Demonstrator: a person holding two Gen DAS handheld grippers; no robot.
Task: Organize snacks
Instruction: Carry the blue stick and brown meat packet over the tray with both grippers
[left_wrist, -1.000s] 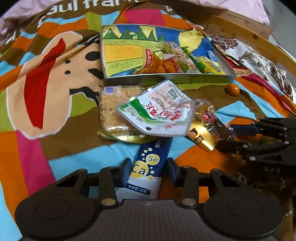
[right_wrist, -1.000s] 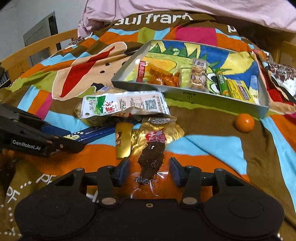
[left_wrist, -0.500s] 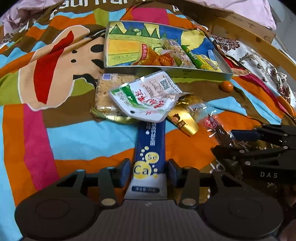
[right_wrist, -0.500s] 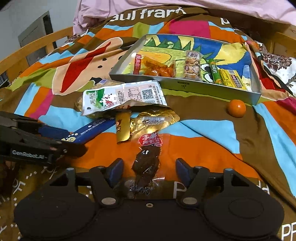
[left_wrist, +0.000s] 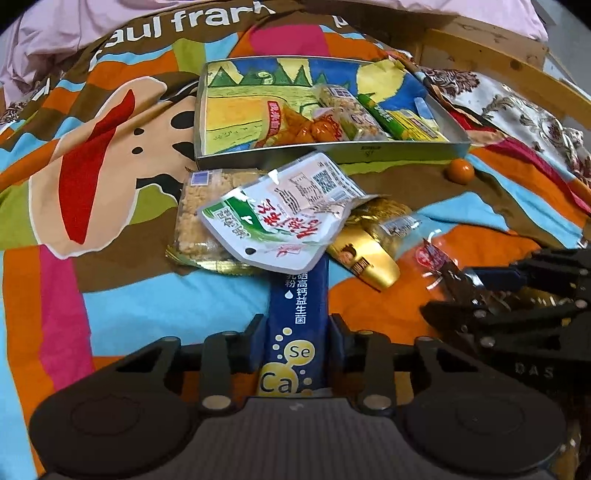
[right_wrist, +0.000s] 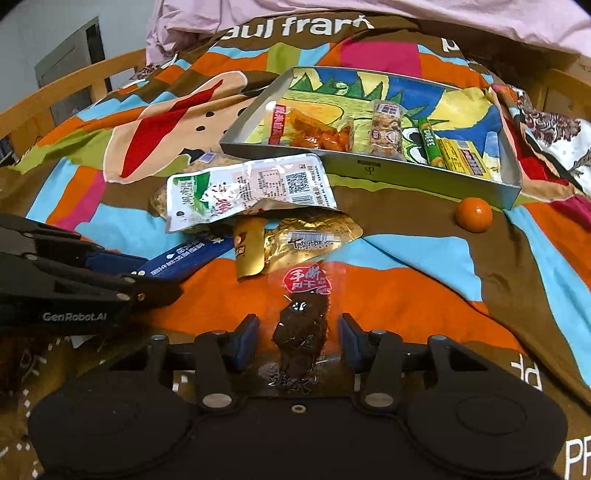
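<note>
Snacks lie in a heap on the colourful bedspread, just in front of the metal tin that already holds 4 or 5 packets. Left gripper: its jaws have just been closing and now clench the near end of the blue sachet, both pads pressed against its sides; the far end is tucked under the white and green pouch. Right gripper: its jaws have also just been narrowing, with the clear packet of dark jerky between them, yet a gap shows on each side, so they are released. A small orange sits by the tin's near corner. Compared with half a second ago, the left jaws were a little wider around the same sachet, and the right jaws stood clearly wider around the jerky
</note>
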